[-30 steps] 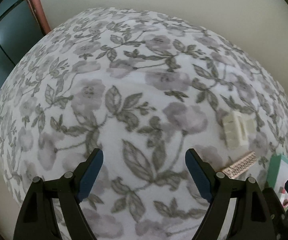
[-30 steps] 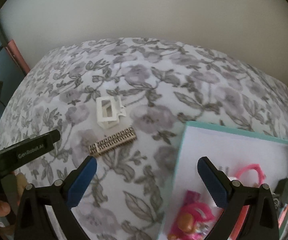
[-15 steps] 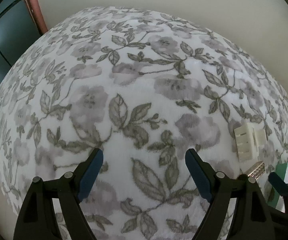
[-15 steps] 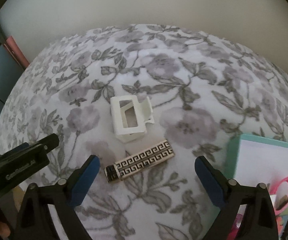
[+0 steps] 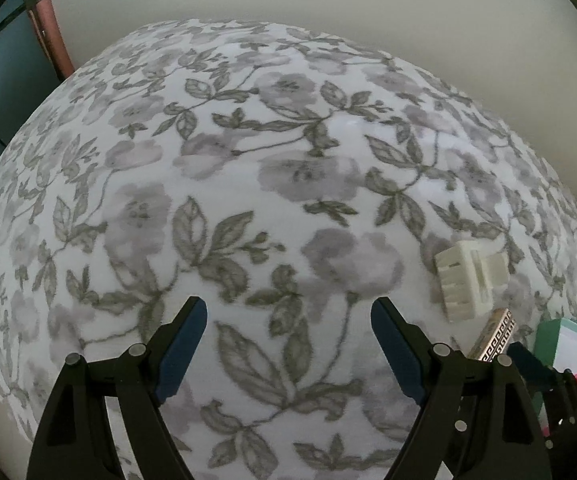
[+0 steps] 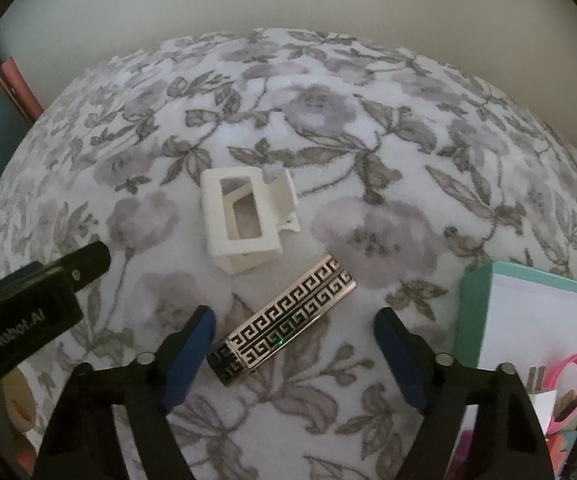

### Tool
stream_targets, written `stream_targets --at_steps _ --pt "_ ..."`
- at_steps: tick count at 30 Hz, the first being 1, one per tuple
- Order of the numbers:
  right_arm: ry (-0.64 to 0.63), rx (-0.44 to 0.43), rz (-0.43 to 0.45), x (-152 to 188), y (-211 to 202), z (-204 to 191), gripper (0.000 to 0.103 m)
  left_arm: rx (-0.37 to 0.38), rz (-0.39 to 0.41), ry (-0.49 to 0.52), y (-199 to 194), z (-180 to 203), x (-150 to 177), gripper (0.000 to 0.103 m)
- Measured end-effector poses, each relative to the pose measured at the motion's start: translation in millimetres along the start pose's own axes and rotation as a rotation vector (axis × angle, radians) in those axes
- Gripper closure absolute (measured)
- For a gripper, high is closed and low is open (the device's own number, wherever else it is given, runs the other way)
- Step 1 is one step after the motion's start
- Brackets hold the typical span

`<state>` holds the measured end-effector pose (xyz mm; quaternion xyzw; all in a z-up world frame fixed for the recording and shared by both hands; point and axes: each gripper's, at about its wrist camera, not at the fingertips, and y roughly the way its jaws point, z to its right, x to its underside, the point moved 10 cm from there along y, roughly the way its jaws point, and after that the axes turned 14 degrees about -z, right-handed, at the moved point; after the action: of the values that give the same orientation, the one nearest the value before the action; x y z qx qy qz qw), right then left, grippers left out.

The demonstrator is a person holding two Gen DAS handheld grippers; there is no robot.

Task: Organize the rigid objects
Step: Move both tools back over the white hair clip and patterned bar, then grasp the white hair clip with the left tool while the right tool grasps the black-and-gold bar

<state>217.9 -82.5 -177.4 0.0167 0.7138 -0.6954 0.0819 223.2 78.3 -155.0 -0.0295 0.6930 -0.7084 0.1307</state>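
- Lowered since a second ago, the right gripper [image 6: 294,328] now straddles the Greek-key hair clip [image 6: 286,320], its jaws just narrowing, pads not pressing it
- Clip lies on the floral cloth [image 6: 328,128], just beside the white claw clip [image 6: 244,220], near the teal box [image 6: 472,300]
- Left gripper [image 5: 288,344] hovers apart, empty

Greek-key patterned barrette [image 6: 288,316] flat, diagonal, between my right tool's fingers; white claw clip [image 6: 244,220] just beyond it.
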Motion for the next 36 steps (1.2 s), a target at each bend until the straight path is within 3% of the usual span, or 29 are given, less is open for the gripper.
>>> stream_targets --at_steps 8,18,27,33,35,36 --pt "0.007 0.011 0.014 -0.1 -3.4 9.9 0.046 0.057 0.013 0.037 -9.0 27.4 -8.6 0.018" --pt "0.074 -0.020 0.041 -8.0 -4.7 36.3 0.081 0.159 0.004 0.083 -6.6 72.4 -17.6 0.018" --pt "0.110 -0.053 0.052 -10.2 -6.2 52.4 0.081 0.221 0.003 0.136 -0.6 112.7 -26.2 0.018" --pt "0.112 -0.083 0.054 -10.4 -6.3 53.6 0.081 0.182 -0.012 0.153 9.9 124.4 -29.0 0.019" --pt "0.111 -0.086 0.054 -10.2 -6.4 53.3 0.081 0.184 -0.013 0.155 11.2 126.4 -29.1 0.021" --pt "0.111 -0.087 0.053 -10.3 -6.2 53.0 0.081 0.181 -0.012 0.161 12.0 127.7 -29.2 0.028"
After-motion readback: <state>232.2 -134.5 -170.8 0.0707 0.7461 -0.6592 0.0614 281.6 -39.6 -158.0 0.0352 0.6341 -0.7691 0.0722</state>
